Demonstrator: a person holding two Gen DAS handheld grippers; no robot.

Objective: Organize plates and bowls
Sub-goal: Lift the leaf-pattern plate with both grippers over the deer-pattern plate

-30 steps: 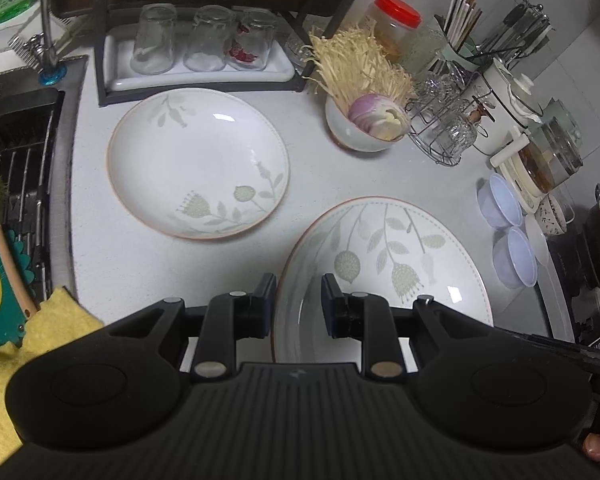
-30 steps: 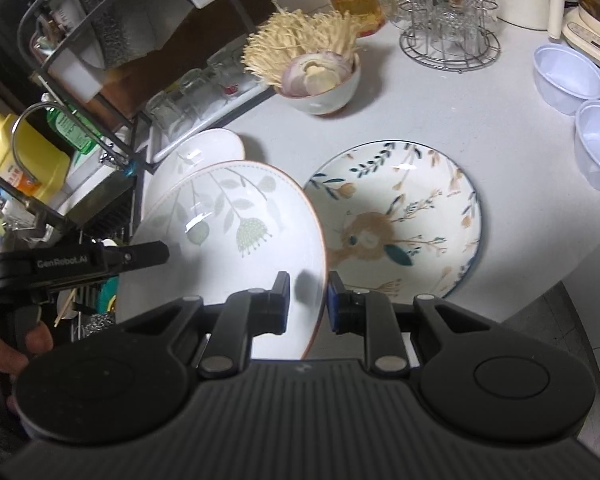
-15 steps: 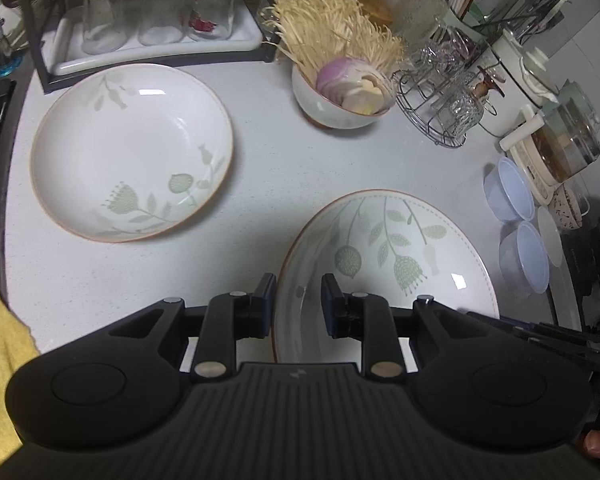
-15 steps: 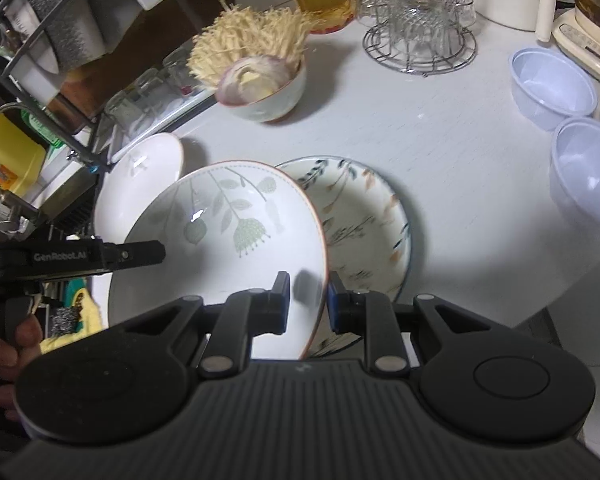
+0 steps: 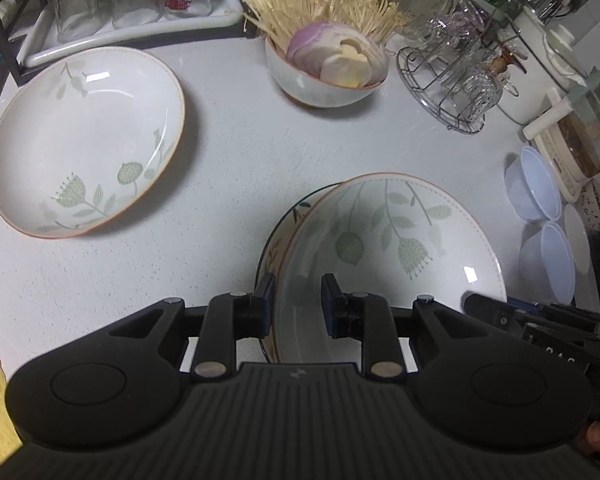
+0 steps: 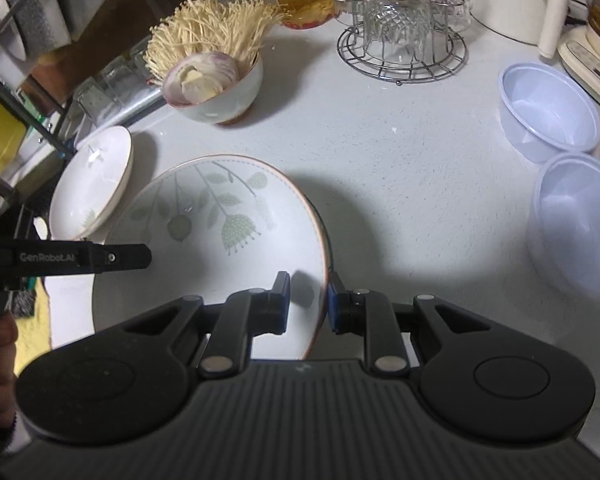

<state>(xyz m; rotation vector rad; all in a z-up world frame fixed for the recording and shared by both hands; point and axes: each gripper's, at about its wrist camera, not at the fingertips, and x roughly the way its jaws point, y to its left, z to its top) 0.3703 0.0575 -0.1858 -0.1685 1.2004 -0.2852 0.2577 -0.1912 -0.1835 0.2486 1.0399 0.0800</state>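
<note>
A white deep plate with green leaf print [image 5: 388,240] [image 6: 220,220] is held by both grippers. My left gripper [image 5: 298,300] is shut on its left rim, and it shows as a black bar [image 6: 80,258] in the right wrist view. My right gripper [image 6: 308,300] is shut on the plate's right rim. Just under the held plate lies a dark-rimmed patterned plate [image 5: 276,240] [image 6: 327,236], almost wholly covered. A second leaf-print deep plate [image 5: 84,140] [image 6: 92,184] rests on the counter to the left.
A bowl of enoki mushrooms and sliced onion [image 5: 328,84] [image 6: 220,96] stands behind. A wire rack of glasses [image 5: 452,80] and two pale plastic bowls [image 6: 548,120] [image 6: 576,232] are to the right. A tray of upturned glasses [image 5: 132,0] sits at the back left.
Both grippers have carried the leaf-print plate rightward and lower, over the patterned plate. That plate was fully visible before and is now nearly hidden beneath it.
</note>
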